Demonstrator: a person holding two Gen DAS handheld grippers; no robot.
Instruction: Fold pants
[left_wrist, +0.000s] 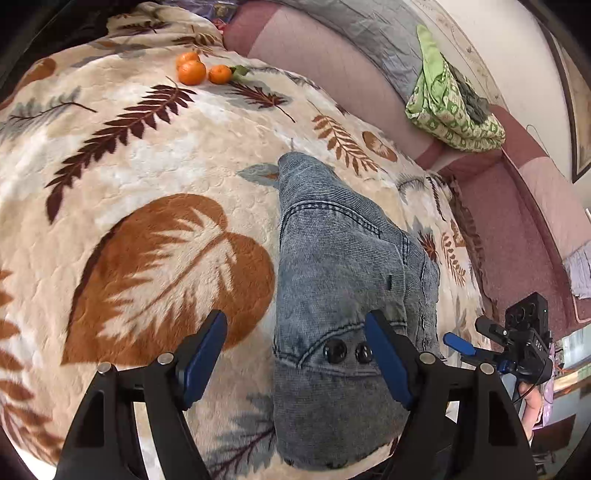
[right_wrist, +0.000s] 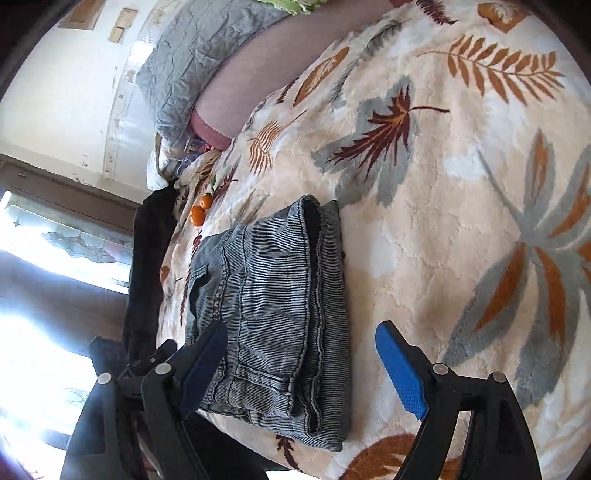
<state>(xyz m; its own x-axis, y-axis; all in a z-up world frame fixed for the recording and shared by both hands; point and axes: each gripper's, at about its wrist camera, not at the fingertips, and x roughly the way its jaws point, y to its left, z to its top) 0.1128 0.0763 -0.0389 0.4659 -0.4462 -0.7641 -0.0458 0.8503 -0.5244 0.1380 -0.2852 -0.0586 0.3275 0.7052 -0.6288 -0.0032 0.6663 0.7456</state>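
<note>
The pants (left_wrist: 340, 258) are grey-blue ribbed denim, folded into a compact stack on a leaf-patterned blanket (left_wrist: 147, 166). In the left wrist view my left gripper (left_wrist: 295, 325) stands open above the waistband end, one finger over the blanket and the other over the cloth by two dark buttons. It holds nothing. In the right wrist view the folded pants (right_wrist: 273, 295) lie with hems and layered edges showing. My right gripper (right_wrist: 302, 332) is open over their near end, its pads clear of the fabric. A blue finger (left_wrist: 458, 343) of that right gripper shows at the pants' right side.
Three oranges (left_wrist: 192, 70) sit at the far side of the blanket, seen also as oranges (right_wrist: 199, 214) in the right wrist view. A green patterned cloth (left_wrist: 450, 114) lies on a pink cushion (left_wrist: 332, 55). A dark garment (right_wrist: 147, 258) hangs off the blanket's edge near a bright window.
</note>
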